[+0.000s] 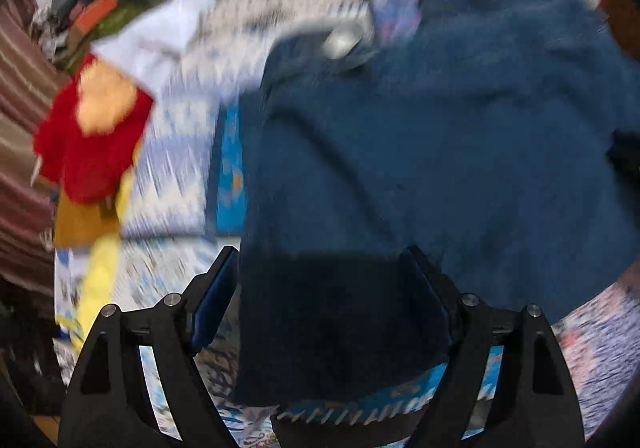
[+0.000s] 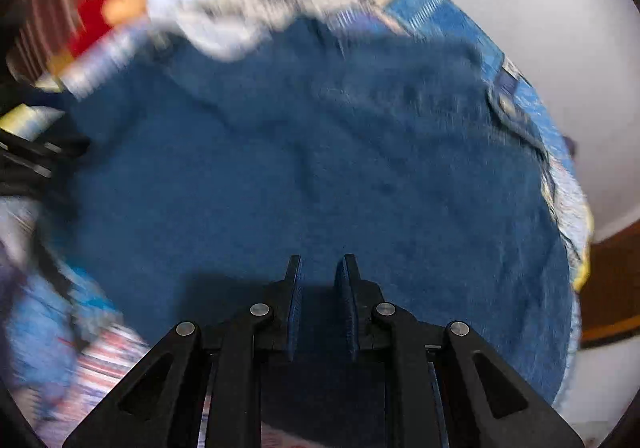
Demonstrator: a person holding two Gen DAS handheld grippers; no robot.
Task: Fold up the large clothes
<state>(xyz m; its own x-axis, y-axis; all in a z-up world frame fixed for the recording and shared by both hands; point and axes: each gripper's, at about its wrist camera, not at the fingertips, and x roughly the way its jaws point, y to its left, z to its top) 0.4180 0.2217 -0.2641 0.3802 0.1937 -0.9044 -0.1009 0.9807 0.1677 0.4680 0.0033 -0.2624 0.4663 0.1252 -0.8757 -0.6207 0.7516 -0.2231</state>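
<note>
A large dark blue garment [image 1: 420, 135] lies spread over a patterned bedspread; it fills the right wrist view [image 2: 320, 167] too. My left gripper [image 1: 320, 260] has its jaws wide apart, with a corner of the blue cloth lying between them. My right gripper [image 2: 319, 268] hovers over the near edge of the garment, its jaws a narrow gap apart with blue cloth showing in the gap. The left gripper shows at the left edge of the right wrist view [image 2: 36, 159]. Both views are blurred by motion.
A blue and white patterned bedspread [image 1: 172, 175] lies under the garment. A red and orange cloth [image 1: 92, 135] and a pile of other clothes [image 1: 88, 7] lie at the far left. A white cloth [image 2: 208, 3] lies beyond the garment. A white wall [image 2: 560, 47] stands on the right.
</note>
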